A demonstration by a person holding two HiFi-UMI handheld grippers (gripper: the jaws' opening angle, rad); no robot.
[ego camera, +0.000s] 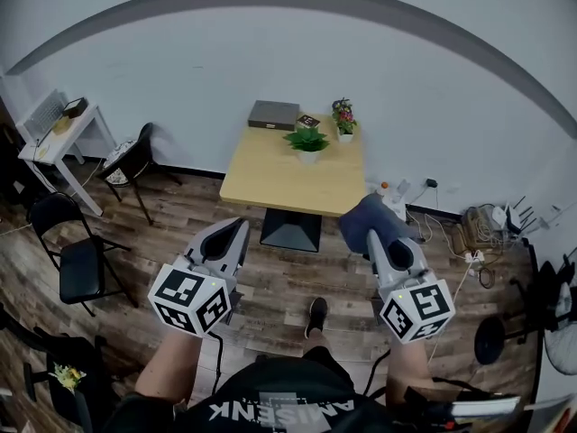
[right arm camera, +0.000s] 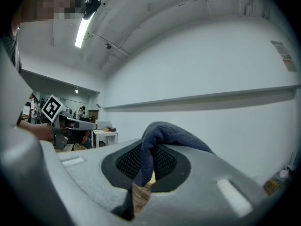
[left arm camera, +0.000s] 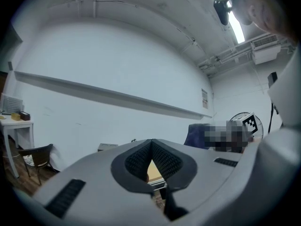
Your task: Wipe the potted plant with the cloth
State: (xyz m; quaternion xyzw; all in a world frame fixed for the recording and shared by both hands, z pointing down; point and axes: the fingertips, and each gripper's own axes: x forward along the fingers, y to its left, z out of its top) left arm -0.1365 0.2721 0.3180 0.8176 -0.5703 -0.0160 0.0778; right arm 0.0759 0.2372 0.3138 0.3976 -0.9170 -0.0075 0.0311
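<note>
A green potted plant in a white pot stands near the far edge of a light wooden table. A smaller flowering plant stands to its right. My right gripper is shut on a dark blue cloth, which drapes over its jaws in the right gripper view. My left gripper is shut with nothing between its pads. Both grippers point level toward the table, short of its near edge.
A grey box and a small dark item lie at the table's far side. Black chairs and a white side table stand at the left. Cables and a power strip lie on the floor at the right, beside a fan.
</note>
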